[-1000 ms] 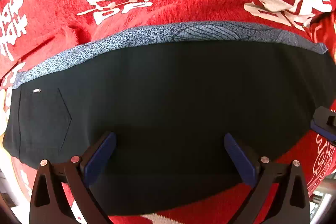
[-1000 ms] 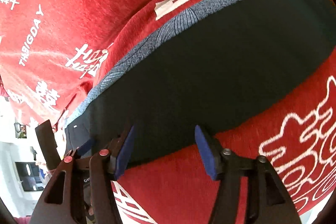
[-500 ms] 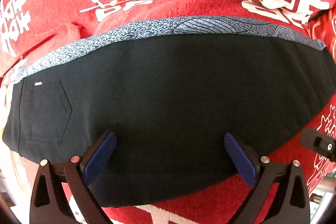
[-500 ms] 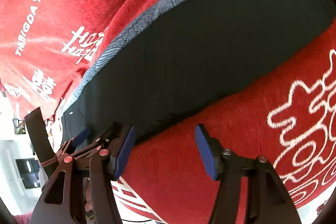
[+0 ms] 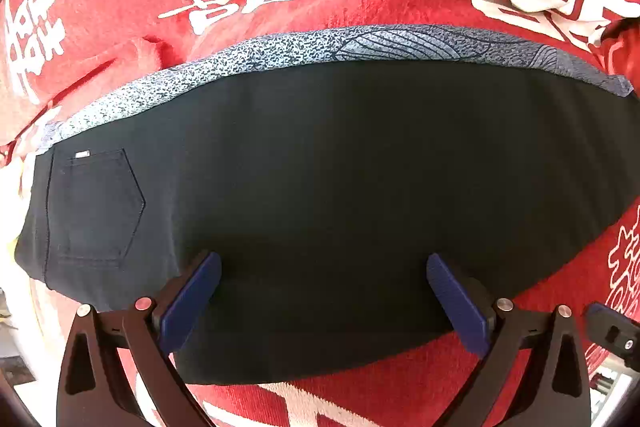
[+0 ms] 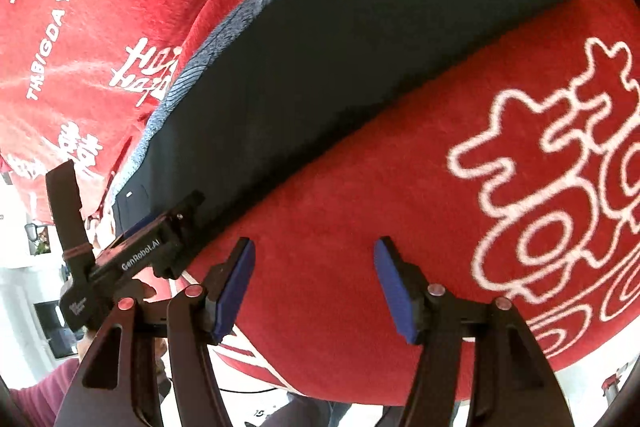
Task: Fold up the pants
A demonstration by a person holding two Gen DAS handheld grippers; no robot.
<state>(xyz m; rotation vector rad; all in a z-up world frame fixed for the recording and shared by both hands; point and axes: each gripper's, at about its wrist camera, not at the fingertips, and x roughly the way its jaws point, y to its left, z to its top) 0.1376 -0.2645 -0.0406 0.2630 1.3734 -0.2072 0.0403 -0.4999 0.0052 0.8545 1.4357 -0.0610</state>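
Both hand-held grippers spread wide, nothing gripped, above dark pants laid flat on a red blanket.

In the left wrist view the left hand-held gripper [image 5: 323,297] is seen with its blue pads well apart over the near edge of the pants [image 5: 340,195], which are stretched from 9 to 3 o'clock, back pocket [image 5: 96,205] at 9 o'clock. In the right wrist view the right hand-held gripper [image 6: 314,287] is held equally wide over the bare red blanket [image 6: 400,207], the pants' edge lying beyond it toward 11 o'clock. A slip is judged likely if only the top layer is pinched: the fold would be skewed. The plush blanket could be caught along with the hem. At the far side, a grey patterned strip [image 5: 360,47] is exposed at 12 o'clock; whether it belongs to the pants cannot be told, and it could be dragged askew.
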